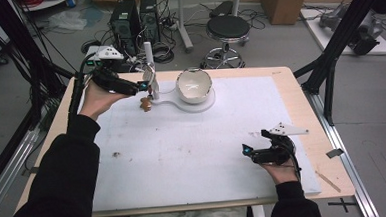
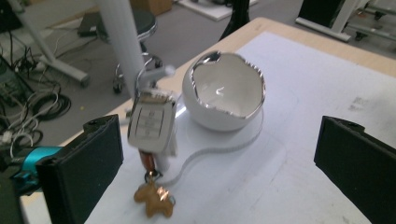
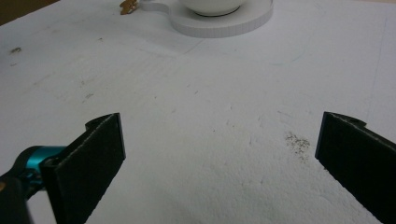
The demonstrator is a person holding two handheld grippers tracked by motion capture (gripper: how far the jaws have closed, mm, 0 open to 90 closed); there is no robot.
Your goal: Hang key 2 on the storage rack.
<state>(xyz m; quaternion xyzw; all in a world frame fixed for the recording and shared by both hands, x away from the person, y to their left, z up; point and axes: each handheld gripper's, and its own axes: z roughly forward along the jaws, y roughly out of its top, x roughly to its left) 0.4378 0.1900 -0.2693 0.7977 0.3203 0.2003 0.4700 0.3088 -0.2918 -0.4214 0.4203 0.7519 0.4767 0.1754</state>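
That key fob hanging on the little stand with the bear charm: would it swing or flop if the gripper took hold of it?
Probably. The key fob hangs from a hook, so a nudge would likely set it swinging. The bear charm dangles on a short link and would flop. The fob's body looks rigid, perhaps slippery, between the open left gripper.

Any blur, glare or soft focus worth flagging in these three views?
Left gripper view: the hanging key fob and its brown charm look slightly smeared, and the bowl rim shows bright glare. Right gripper view: the near black jaws are soft, while the white mat and its speckles read clearly. High view: even lighting, soft shadows, low detail overall.
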